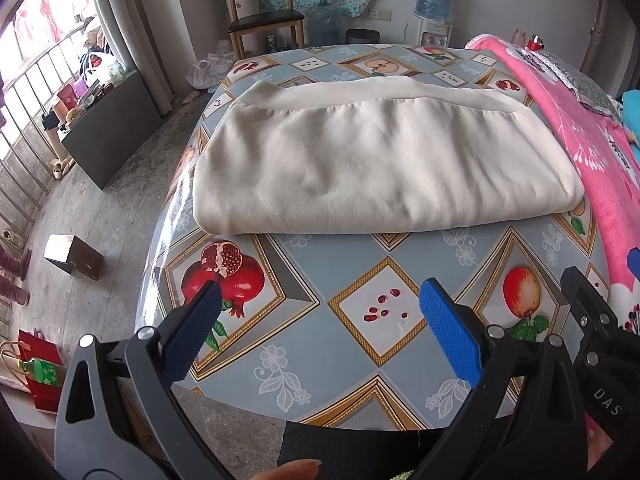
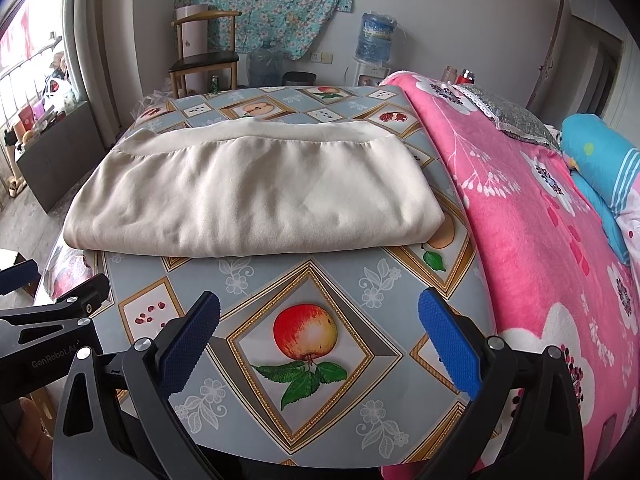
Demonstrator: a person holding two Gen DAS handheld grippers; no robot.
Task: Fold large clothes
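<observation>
I am holding both tools back at the near edge of the table, and neither is touching anything. My left gripper (image 1: 320, 328) is hovering with its blue ribbed pads spread wide and empty above the glossy fruit-patterned blue-grey tablecloth (image 1: 384, 272); my right gripper (image 2: 320, 340) is doing the same beside it, jaws apart over the printed apple. The cream-coloured soft fabric garment (image 1: 360, 160) is lying well ahead of both, towards the middle of the table, already doubled into a thick rectangle with a paler band showing along its far edge. Its right side is sitting just beside the pink flowered fleece blanket (image 2: 540, 220). I am judging the fold to be largely finished, which is why I am keeping the claws clear and level rather than reaching in.
</observation>
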